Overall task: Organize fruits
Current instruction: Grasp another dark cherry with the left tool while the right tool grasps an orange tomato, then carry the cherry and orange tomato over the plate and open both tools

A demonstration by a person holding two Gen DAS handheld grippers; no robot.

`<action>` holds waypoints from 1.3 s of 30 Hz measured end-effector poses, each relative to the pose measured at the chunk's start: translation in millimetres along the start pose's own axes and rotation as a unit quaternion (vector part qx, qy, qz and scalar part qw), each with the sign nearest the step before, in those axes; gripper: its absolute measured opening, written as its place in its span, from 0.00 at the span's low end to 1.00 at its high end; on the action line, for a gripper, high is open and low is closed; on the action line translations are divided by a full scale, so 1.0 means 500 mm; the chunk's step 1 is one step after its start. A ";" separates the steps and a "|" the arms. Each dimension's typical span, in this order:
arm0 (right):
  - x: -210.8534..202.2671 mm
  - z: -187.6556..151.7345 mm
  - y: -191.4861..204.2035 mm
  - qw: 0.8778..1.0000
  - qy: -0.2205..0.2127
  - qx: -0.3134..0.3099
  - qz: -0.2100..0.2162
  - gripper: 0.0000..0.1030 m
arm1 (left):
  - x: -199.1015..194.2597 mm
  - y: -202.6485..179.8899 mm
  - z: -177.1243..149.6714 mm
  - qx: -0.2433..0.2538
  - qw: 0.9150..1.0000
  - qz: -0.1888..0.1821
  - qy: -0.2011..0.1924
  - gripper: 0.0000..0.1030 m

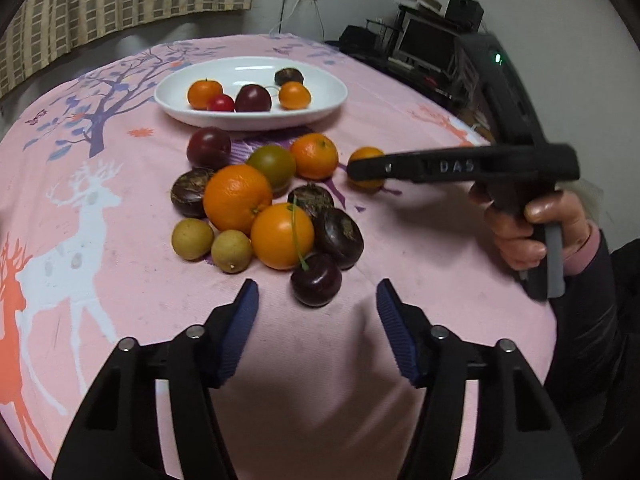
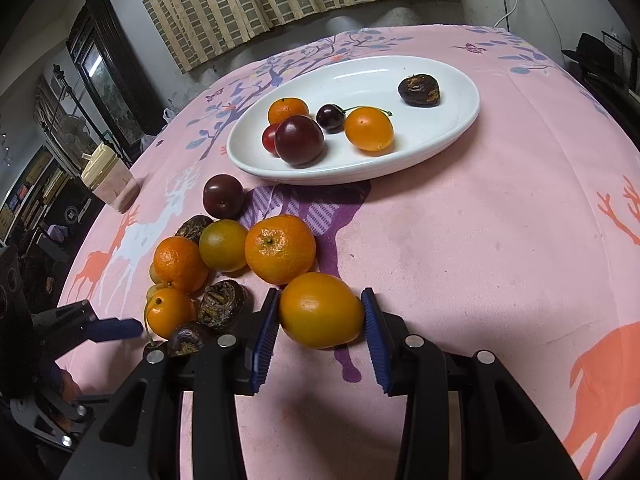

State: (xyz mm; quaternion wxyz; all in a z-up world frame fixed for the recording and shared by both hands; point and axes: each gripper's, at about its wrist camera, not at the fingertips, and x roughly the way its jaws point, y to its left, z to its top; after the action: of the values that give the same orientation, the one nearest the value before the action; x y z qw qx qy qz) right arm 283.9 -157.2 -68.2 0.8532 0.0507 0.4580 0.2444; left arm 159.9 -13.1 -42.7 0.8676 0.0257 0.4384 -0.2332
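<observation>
The right gripper point(image 2: 321, 312) has its two blue pads touching both sides of an orange kumquat point(image 2: 321, 310), which sits on the pink tablecloth point(image 2: 480, 240) at the near edge of the fruit pile; from this view I cannot say for sure if the fruit is lifted or rests on the cloth. The left gripper point(image 1: 317, 304) hovers with its jaws wide apart and nothing between them, just in front of a dark cherry point(image 1: 316, 280) with a green stem. The loose pile point(image 1: 260, 204) lies between the grippers and the white oval plate point(image 1: 320, 114): it has oranges, a greenish tangerine point(image 1: 273, 165), two small yellow-brown fruits point(image 1: 193, 238), dark plums and rough dark brown water chestnuts, most of them touching each other. In the plate there are already a small tangerine point(image 2: 288, 111), a red cherry tomato point(image 2: 270, 138), a dark plum point(image 2: 299, 140), a cherry point(image 2: 330, 118), one kumquat point(image 2: 368, 128) and, apart from them, one water chestnut point(image 2: 419, 90). A beige box point(image 2: 106, 178) stands near the table edge.
</observation>
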 end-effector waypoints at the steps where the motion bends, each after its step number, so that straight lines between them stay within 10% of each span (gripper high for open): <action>1: 0.000 0.000 0.000 1.000 0.000 0.000 0.000 0.40 | 0.012 -0.001 0.001 -0.002 1.000 0.005 0.011 0.51; 22: 0.001 -0.001 -0.001 1.000 -0.002 0.000 0.002 0.40 | 0.014 0.000 0.012 -0.003 1.000 -0.004 0.009 0.28; 27: -0.035 0.007 -0.014 0.997 -0.041 0.017 0.066 0.40 | -0.029 0.023 0.028 -0.010 0.999 -0.036 -0.014 0.28; 31: -0.075 0.034 -0.031 0.987 -0.111 0.045 0.105 0.40 | -0.051 0.049 0.094 0.005 0.999 -0.030 -0.040 0.28; 39: -0.021 0.174 -0.077 0.983 -0.160 0.083 -0.014 0.40 | 0.029 0.120 0.321 -0.013 0.997 -0.002 -0.075 0.28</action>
State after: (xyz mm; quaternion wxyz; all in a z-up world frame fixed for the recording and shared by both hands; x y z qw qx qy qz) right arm 363.4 -183.8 -22.1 0.9118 0.1536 0.3346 0.1817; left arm 313.2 -5.4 35.0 0.8980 -0.0035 0.3749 -0.2305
